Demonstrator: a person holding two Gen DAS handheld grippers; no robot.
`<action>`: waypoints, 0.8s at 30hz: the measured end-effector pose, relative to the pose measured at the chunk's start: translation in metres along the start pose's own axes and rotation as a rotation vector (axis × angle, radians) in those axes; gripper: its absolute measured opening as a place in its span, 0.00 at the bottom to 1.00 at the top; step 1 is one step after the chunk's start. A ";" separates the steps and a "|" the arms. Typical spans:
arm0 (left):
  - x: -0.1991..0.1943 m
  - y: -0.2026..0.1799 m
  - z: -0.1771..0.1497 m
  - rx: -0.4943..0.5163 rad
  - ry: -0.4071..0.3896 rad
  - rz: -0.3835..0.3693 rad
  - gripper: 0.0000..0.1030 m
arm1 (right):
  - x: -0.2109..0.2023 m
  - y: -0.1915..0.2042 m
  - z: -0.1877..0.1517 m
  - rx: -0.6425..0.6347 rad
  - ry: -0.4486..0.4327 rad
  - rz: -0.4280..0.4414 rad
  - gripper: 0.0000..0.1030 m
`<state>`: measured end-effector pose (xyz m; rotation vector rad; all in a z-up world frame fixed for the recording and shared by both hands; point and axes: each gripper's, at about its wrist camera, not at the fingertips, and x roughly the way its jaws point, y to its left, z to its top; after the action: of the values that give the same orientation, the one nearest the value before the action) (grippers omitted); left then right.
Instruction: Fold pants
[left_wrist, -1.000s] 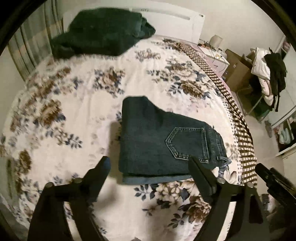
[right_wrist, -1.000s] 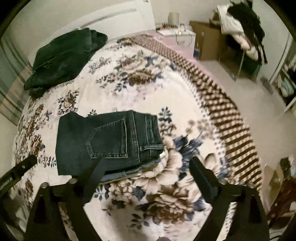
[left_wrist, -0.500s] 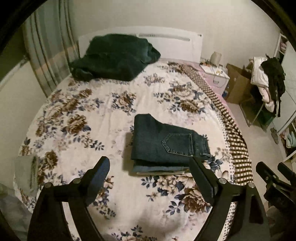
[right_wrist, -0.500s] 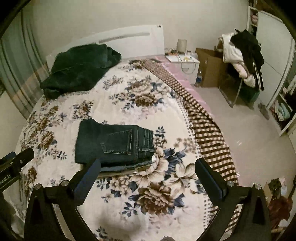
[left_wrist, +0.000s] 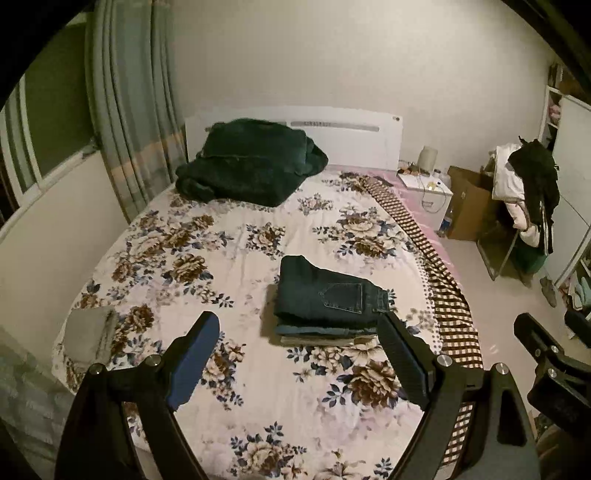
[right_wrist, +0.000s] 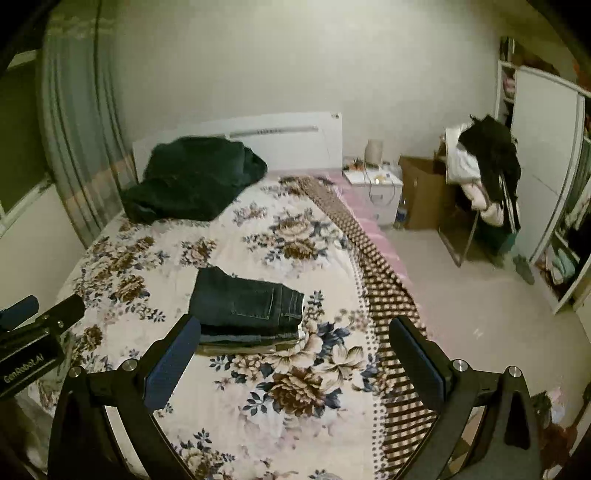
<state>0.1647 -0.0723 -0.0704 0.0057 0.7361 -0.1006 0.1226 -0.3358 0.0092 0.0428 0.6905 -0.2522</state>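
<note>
Dark jeans (left_wrist: 325, 295) are seen folded into a compact rectangle, back pocket up, on top of a small stack of other folded garments on the floral bed (left_wrist: 229, 236), toward its right side and near the checked edge strip (left_wrist: 447, 295). The left gripper (left_wrist: 299, 365) is held above the bed with jaws spread wide and nothing between them; the right gripper (right_wrist: 295, 365) is likewise spread and empty. Neither is touching the jeans; both are well apart from the stack. The fold is judged done or nearly done. Risks from here: the stack is several layers high on a soft mattress, so it could be tipped or slid if a finger is dragged across it or the bed is pressed down beside it. The top fold could be sprung open if only one layer is pinched during any re-grip. The stack sits fairly near the bed's edge, so a sideways nudge could send it toward the floor. A green blanket (left_wrist: 251, 166) lies by the headboard, out of the way.
</note>
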 end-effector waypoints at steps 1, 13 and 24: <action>-0.011 -0.001 -0.003 0.000 -0.008 0.005 0.85 | -0.012 0.000 -0.001 -0.007 -0.008 0.003 1.00; -0.089 0.005 -0.030 -0.028 -0.043 0.014 0.85 | -0.133 -0.003 -0.010 -0.024 -0.082 0.022 1.00; -0.109 0.018 -0.037 -0.030 -0.051 0.006 0.85 | -0.156 0.008 -0.006 -0.016 -0.082 0.024 1.00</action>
<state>0.0614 -0.0435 -0.0251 -0.0228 0.6867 -0.0835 0.0051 -0.2932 0.1035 0.0259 0.6104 -0.2242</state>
